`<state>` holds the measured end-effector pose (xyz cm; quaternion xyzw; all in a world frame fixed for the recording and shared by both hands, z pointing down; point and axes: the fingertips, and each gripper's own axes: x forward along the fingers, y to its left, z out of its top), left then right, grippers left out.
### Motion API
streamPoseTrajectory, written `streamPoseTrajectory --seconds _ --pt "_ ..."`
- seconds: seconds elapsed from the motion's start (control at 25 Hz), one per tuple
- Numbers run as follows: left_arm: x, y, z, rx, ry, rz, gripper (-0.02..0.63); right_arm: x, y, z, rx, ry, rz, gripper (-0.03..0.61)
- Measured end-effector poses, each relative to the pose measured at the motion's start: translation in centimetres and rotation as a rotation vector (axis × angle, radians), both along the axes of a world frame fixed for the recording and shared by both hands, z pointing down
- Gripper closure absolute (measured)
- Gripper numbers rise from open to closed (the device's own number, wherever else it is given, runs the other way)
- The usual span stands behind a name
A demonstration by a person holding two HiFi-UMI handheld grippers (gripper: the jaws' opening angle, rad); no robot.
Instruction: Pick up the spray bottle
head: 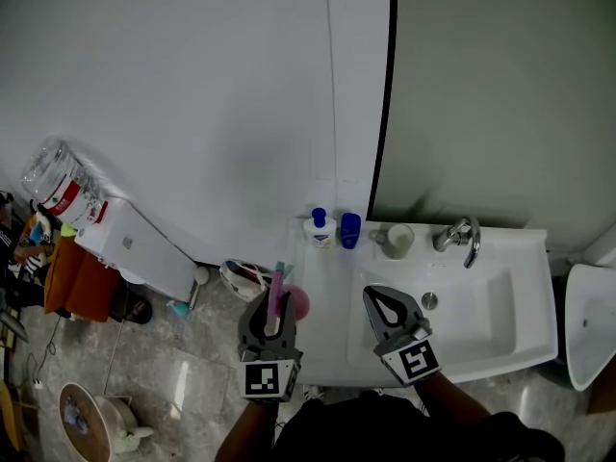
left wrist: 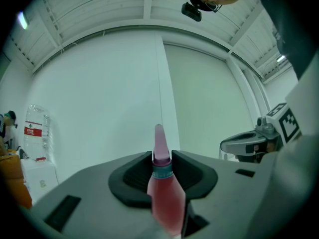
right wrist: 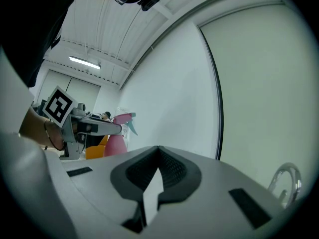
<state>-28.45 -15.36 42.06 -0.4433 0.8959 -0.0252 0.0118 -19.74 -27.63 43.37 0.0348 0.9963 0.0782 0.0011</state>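
Quick headcount, nothing fancy: two grippers, the left gripper and the right gripper. One pink spray bottle, just the one. One white sink with one faucet. Three small containers lined up on the sink's back ledge: one white pump bottle with a blue top, one blue cup, and one pale mug. Over on the left there's one big clear water jug sitting on one white dispenser. So that's four bottle-ish or cup-ish things near the sink if you count the spray bottle too.
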Motion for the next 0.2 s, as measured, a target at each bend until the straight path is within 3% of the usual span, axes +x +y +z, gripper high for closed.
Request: streamPoseTrajectory --seconds 0.2 --pt "-0.42 -0.56 -0.20 0.001 0.008 -0.002 0.495 -0.63 -0.51 -0.52 0.006 -0.019 -0.002 0.580"
